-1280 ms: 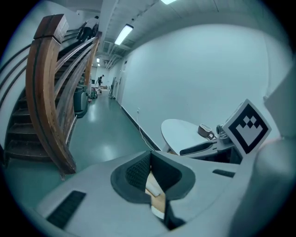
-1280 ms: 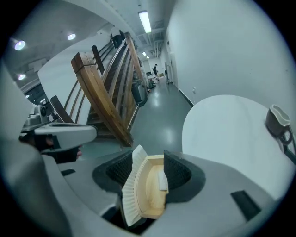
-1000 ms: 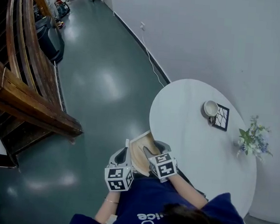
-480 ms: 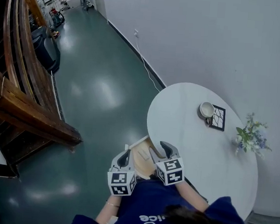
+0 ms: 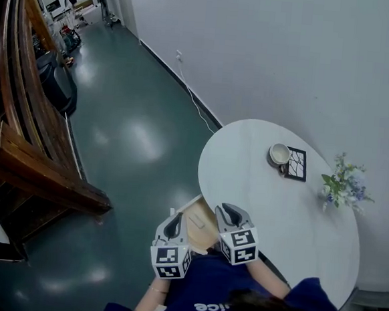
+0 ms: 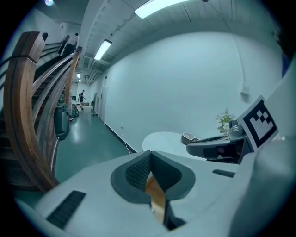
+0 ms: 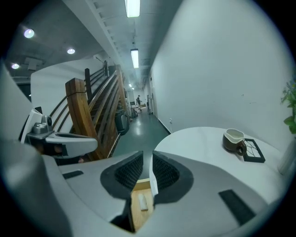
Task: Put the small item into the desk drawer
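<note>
The wooden drawer (image 5: 201,229) stands pulled out from under the round white table's (image 5: 278,205) near left edge. A small pale item (image 7: 142,202) lies flat on the drawer's floor (image 7: 141,216). My right gripper (image 5: 227,209) hovers above the drawer. Its jaws (image 7: 148,153) have just been closing, and only a narrow gap is left with nothing between them. My left gripper (image 5: 174,218) hangs beside it over the drawer's left side. Its pads (image 6: 151,152) meet at the tips and hold nothing. The drawer's wood (image 6: 157,197) shows below them.
A cup (image 5: 278,153) sits beside a dark square coaster (image 5: 296,164) at the table's far side, with a small bunch of flowers (image 5: 343,183) at the right. A wooden staircase (image 5: 27,152) rises at the left across the dark green floor. A white wall lies behind the table.
Both grippers have lifted a little from the drawer. The right gripper's jaws, wide before, have narrowed to a slit. The small item stays in the drawer.
</note>
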